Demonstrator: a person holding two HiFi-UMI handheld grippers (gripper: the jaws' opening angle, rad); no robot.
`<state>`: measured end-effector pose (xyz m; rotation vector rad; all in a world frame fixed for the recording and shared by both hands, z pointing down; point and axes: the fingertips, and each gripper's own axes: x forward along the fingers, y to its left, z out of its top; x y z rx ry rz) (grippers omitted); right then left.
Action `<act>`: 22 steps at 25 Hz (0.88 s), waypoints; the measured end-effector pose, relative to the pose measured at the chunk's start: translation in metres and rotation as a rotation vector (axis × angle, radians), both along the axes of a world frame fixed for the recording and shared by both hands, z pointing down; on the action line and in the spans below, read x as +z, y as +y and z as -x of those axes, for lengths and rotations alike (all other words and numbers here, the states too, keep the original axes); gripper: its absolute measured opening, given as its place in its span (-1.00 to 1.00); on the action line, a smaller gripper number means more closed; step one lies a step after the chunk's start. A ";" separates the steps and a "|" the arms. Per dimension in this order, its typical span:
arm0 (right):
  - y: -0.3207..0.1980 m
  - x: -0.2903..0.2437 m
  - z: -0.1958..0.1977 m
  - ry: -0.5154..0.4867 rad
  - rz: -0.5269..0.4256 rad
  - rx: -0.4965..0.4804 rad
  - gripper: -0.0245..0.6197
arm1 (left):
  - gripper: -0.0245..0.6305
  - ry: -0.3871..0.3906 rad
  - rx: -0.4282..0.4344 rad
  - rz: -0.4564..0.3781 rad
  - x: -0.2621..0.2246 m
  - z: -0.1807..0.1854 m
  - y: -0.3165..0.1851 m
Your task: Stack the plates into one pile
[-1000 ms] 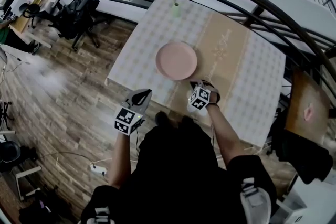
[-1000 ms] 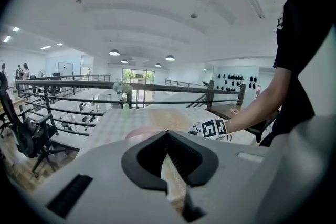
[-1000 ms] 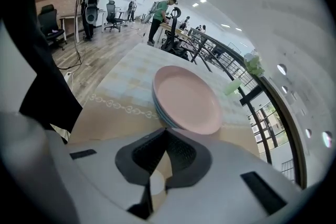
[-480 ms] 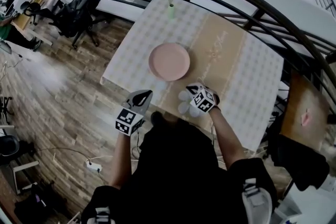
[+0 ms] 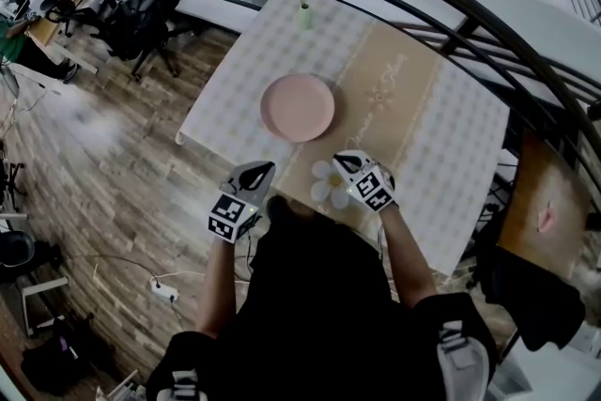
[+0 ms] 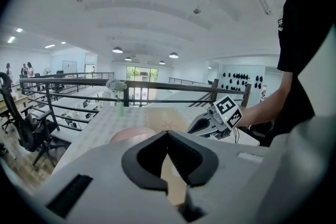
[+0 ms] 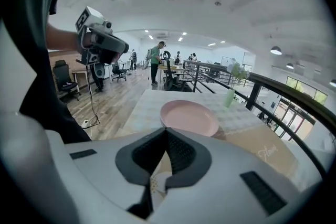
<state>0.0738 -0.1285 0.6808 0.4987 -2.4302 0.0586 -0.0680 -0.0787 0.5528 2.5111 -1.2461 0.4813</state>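
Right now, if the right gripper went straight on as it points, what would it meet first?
Probably the round pink plate, near its closer rim. The right gripper, shut on a white flower-shaped plate, might meet the checked tablecloth just short of it; depth is unclear.

Recorded black short-sleeved top (image 5: 319, 315). Grey shells (image 6: 105, 176), black pads (image 6: 189, 157) on left claw (image 5: 255, 170), right claw (image 5: 344, 159). Black-and-white marker cubes (image 5: 228, 216) behind.
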 end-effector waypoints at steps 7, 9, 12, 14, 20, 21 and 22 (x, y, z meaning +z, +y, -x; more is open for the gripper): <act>0.008 -0.022 -0.010 -0.070 -0.003 -0.018 -0.94 | -0.92 0.000 -0.015 0.007 0.004 -0.015 0.003; 0.008 -0.023 -0.013 -0.071 -0.009 -0.021 -0.94 | -0.93 0.003 -0.022 0.007 0.005 -0.020 0.004; 0.007 -0.024 -0.018 -0.060 -0.014 -0.036 -0.94 | -0.93 0.007 -0.023 0.011 0.009 -0.028 0.004; 0.005 -0.027 -0.020 -0.070 -0.016 -0.035 -0.94 | -0.93 0.009 -0.018 0.013 0.011 -0.035 0.003; 0.002 -0.020 -0.026 -0.094 -0.004 -0.036 -0.94 | -0.93 0.012 -0.017 0.025 0.022 -0.052 0.006; 0.003 -0.020 -0.027 -0.095 -0.002 -0.038 -0.94 | -0.92 0.010 -0.018 0.027 0.022 -0.054 0.008; 0.004 -0.020 -0.029 -0.095 -0.001 -0.040 -0.94 | -0.92 0.007 -0.019 0.028 0.022 -0.056 0.010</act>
